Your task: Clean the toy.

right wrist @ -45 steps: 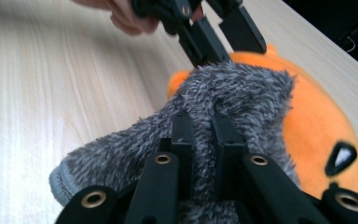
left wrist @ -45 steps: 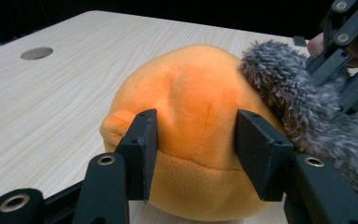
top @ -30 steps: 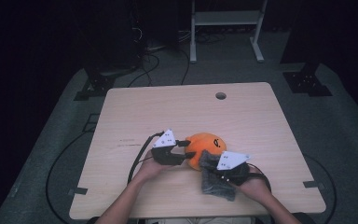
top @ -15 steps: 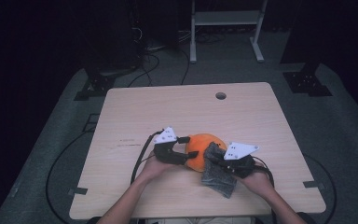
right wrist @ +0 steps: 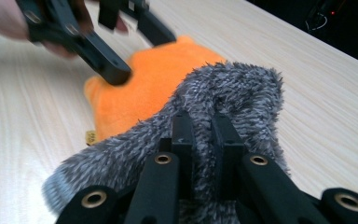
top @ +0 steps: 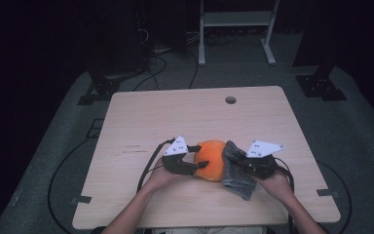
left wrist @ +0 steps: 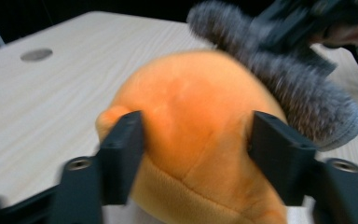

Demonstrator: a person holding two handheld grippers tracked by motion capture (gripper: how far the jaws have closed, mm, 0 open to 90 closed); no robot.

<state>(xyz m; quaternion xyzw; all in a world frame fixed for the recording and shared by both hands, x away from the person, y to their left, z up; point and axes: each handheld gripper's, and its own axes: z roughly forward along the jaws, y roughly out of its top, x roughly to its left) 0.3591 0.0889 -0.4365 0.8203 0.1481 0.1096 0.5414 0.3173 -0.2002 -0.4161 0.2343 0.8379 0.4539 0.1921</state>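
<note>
An orange plush toy (top: 212, 160) lies on the wooden table (top: 185, 117) near its front edge. My left gripper (top: 200, 156) comes at it from the left. Its jaws have just been opening and now stand apart on either side of the plush (left wrist: 191, 140), without pinching it. My right gripper (top: 237, 159) is shut on a grey fuzzy sock (top: 237, 179), which drapes against the plush's right side. In the right gripper view the two jaws (right wrist: 203, 121) clamp a fold of the sock (right wrist: 242, 88), with the plush (right wrist: 154, 84) and the left gripper (right wrist: 140, 53) beyond.
A round cable hole (top: 231, 100) sits near the table's far edge. Black cables (top: 148, 165) trail from the left gripper across the tabletop. Beyond the table stand a white frame (top: 233, 19) and dark stand bases (top: 321, 85) on grey floor.
The left jaws have spread wider around the plush. The right gripper has shifted right and slightly up, carrying the sock from the table front onto the plush's right side.
</note>
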